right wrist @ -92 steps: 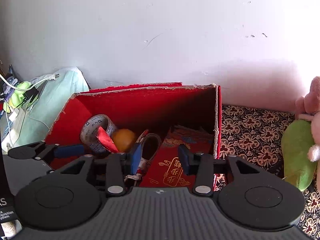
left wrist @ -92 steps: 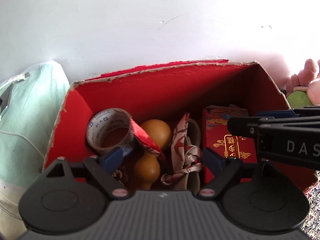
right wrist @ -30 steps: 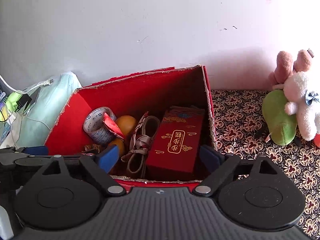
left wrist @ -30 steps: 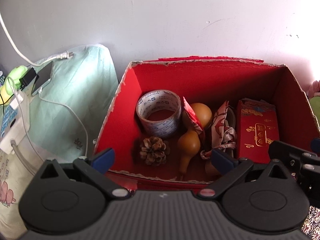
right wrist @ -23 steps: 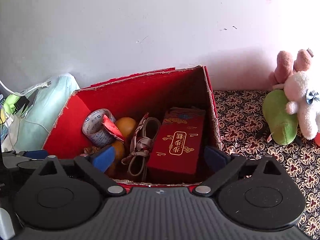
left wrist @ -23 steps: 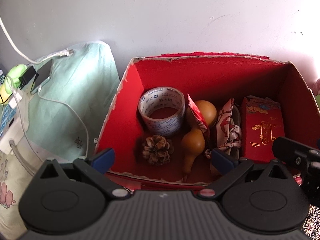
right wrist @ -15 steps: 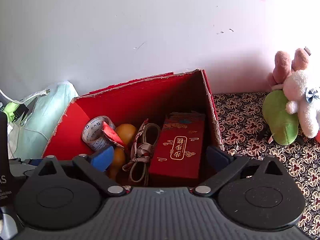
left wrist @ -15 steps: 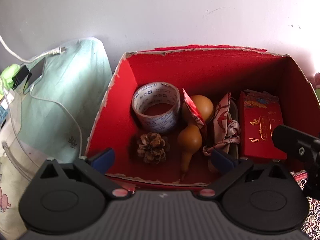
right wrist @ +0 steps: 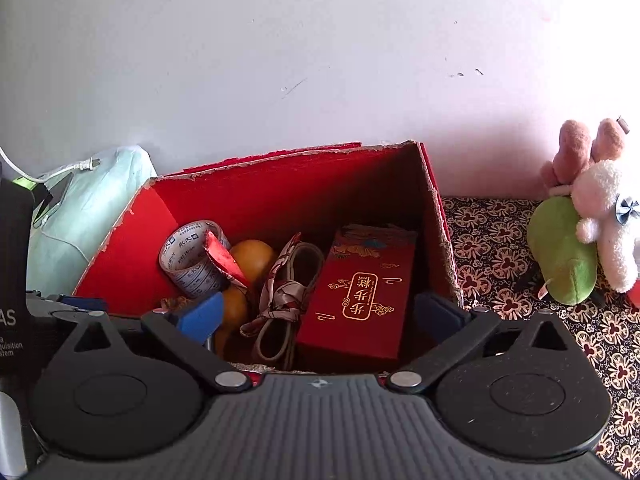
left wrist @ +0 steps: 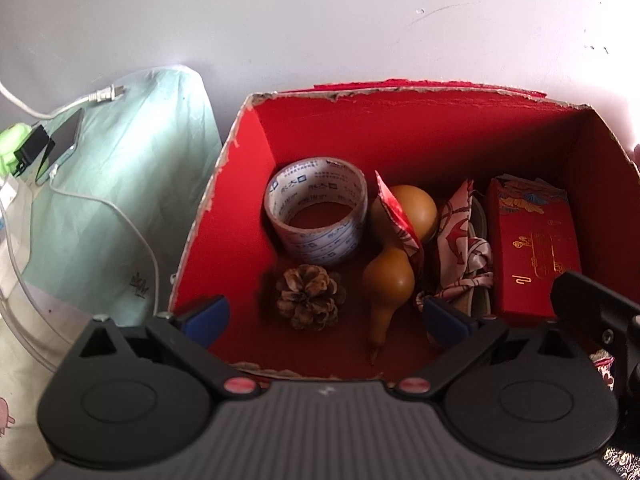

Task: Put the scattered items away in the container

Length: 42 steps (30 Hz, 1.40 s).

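A red cardboard box (left wrist: 224, 240) holds a tape roll (left wrist: 316, 216), a pine cone (left wrist: 310, 296), a tan gourd (left wrist: 392, 268), a patterned scarf (left wrist: 460, 248) and a red gift box (left wrist: 532, 240). My left gripper (left wrist: 326, 317) hovers open over the box's near rim, above the pine cone, with nothing between its fingers. My right gripper (right wrist: 318, 316) is open wide over the near rim by the gift box (right wrist: 364, 288) and scarf (right wrist: 288, 292), also empty. The tape roll (right wrist: 188, 256) and gourd (right wrist: 252, 256) show in the right wrist view too; the pine cone is mostly hidden there.
A white wall stands right behind the box (right wrist: 280, 200). A mint-green bag (left wrist: 120, 184) with a phone (left wrist: 64, 136) and cable sits to the left. On the patterned cloth (right wrist: 500, 240) to the right lie a green plush (right wrist: 560, 248) and a white plush (right wrist: 604, 216).
Both grippers have drawn back out of the box to its near rim, and their jaws stand wider. The pine cone now lies in plain view on the box floor.
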{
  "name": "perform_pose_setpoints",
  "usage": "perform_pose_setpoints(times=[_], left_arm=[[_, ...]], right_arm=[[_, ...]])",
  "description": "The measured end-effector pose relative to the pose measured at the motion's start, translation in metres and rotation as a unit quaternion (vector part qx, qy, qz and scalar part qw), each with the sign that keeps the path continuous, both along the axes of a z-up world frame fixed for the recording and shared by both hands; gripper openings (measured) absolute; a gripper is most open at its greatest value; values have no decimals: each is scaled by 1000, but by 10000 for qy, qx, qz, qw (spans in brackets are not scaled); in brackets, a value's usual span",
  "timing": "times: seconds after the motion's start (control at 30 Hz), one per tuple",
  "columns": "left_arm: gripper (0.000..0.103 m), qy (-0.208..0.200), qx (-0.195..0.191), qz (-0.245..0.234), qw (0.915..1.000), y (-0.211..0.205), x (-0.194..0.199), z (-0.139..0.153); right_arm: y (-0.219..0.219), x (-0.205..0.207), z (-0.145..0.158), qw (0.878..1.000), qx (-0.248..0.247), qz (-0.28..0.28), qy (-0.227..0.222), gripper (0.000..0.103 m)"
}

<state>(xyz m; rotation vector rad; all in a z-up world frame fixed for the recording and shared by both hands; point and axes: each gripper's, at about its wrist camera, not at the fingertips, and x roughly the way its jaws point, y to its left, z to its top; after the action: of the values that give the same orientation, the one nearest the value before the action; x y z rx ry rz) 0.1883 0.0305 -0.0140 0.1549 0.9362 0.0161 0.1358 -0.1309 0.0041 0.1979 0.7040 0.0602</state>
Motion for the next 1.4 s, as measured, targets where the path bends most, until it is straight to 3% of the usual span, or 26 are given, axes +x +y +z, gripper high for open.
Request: perform_pose_setpoints(times=[0.23,0.4,0.9,1.23,1.4], left_arm=[[102,-18,-38,-69,10000,1,0,0],[103,-11,-37,-67,10000,1,1,0],[103,-199,35,-7,9998,0,0,1],[103,-107,59,-14,9999,-2,1,1],[102,-190,252,-130,9994,-7,1,2]], right_arm=[[-2,3,-1,9996,250,6,145,101],[0,9,-1,9995,14,-59,307,88],[4,15,-4,9993,-57,-284,249,91],[5,16,-5,9992,-48,-338,187,93],[4,19,-4,9991,-38,-309,279,92]])
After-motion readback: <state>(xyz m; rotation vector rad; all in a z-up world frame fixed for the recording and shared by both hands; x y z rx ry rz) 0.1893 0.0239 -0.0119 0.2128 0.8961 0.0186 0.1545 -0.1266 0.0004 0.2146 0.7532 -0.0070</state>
